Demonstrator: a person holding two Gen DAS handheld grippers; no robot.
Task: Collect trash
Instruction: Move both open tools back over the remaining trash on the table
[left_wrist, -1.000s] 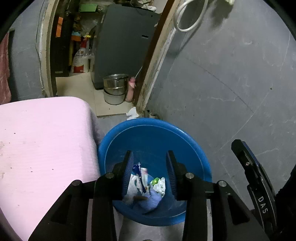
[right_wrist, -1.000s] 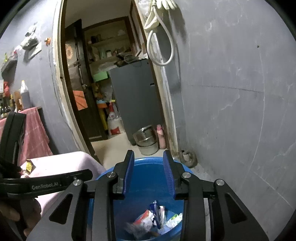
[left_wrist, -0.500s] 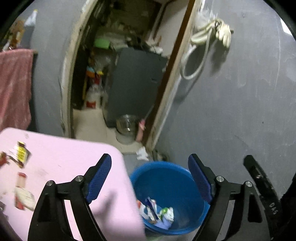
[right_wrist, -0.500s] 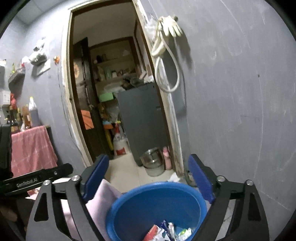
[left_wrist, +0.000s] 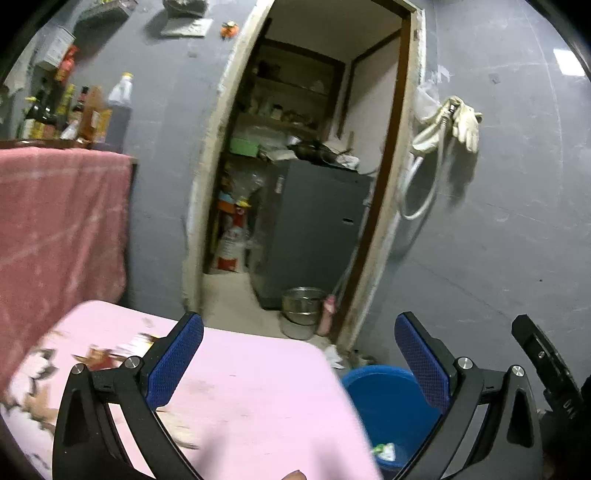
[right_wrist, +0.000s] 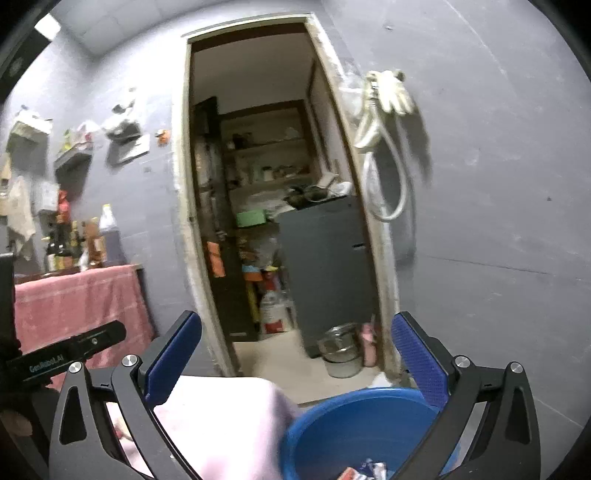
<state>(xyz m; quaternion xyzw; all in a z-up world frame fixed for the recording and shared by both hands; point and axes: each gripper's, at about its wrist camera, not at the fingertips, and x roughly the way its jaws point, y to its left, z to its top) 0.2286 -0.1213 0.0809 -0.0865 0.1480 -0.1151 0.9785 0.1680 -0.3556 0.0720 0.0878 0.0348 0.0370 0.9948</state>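
Now both jaws just opened wide, left gripper (left_wrist: 299, 350) empty over pink table (left_wrist: 258, 387), right gripper (right_wrist: 295, 350) empty above blue tub (right_wrist: 351, 424) with wrappers (right_wrist: 365, 470).

Blue tub (left_wrist: 384, 398), pink table cover (left_wrist: 258, 387), grey wall (left_wrist: 498, 221), red cloth (left_wrist: 55, 221)

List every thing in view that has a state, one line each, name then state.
Left tongs: open, nothing between them; jaws have just been opening.
Right tongs: open, empty; jaws have just been opening.
Round blue plastic tub: upright on the floor, wrappers inside.
Pink-covered table: wrappers and scraps lying on its left part.
Stacked steel pots: upright on the floor in the doorway.
Pale rubber gloves: hanging on the wall.
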